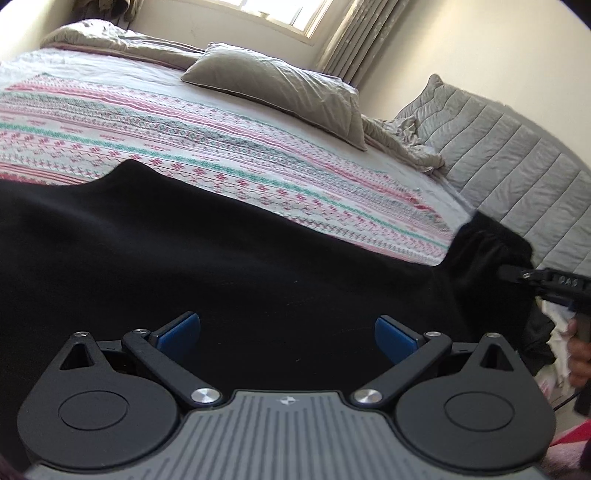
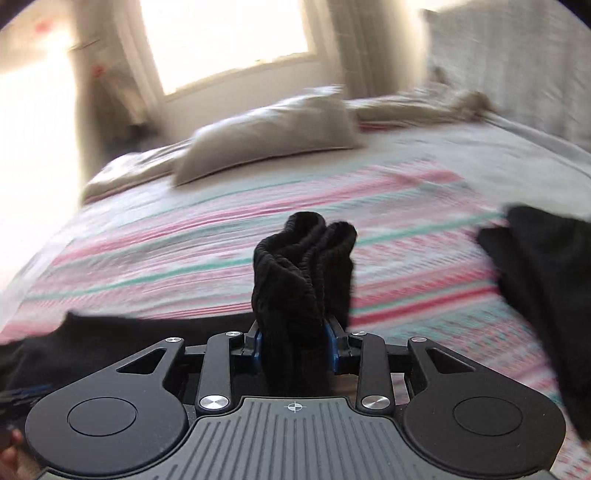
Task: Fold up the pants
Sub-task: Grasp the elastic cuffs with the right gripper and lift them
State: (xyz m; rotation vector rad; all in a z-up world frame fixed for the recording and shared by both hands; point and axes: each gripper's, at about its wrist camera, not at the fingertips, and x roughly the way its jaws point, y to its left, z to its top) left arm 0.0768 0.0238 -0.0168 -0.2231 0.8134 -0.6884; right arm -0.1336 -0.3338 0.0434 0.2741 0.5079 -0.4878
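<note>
Left wrist view first: my left hand-held gripper [image 1: 287, 334] hangs with its blue-padded fingers [image 1: 181, 332] spread wide, nothing between them. Directly under and ahead of it lie the black soft-fabric pants [image 1: 229, 243], spread broadly over the near part of the bed, which is covered by a sheet striped in pink, teal and white patterns [image 1: 229, 147]. The dark cloth runs from the left edge of this view across to the right, where a gathered, elasticated end rises off the bed, and there my right hand-held gripper [image 1: 508, 274] meets it (only the black tip and part of its body show, with a bit of my hand behind).

From the right wrist view, my right hand-held gripper [image 2: 294, 341] is closed tight on a bunched fold of the pants [image 2: 301, 273]; the ribbed, elastic edge stands upright between the blue pads [image 2: 331, 345] and sticks out past the fingertips. More of the black cloth lies low at the left, and another part at the right edge. This view is blurred.

Beyond the pants, well apart from both grippers, a beige rumpled pillow [image 1: 284, 86] lies on the bed, near a grey quilted headboard [image 1: 509, 155] and a bright window with curtains [image 1: 273, 13].
</note>
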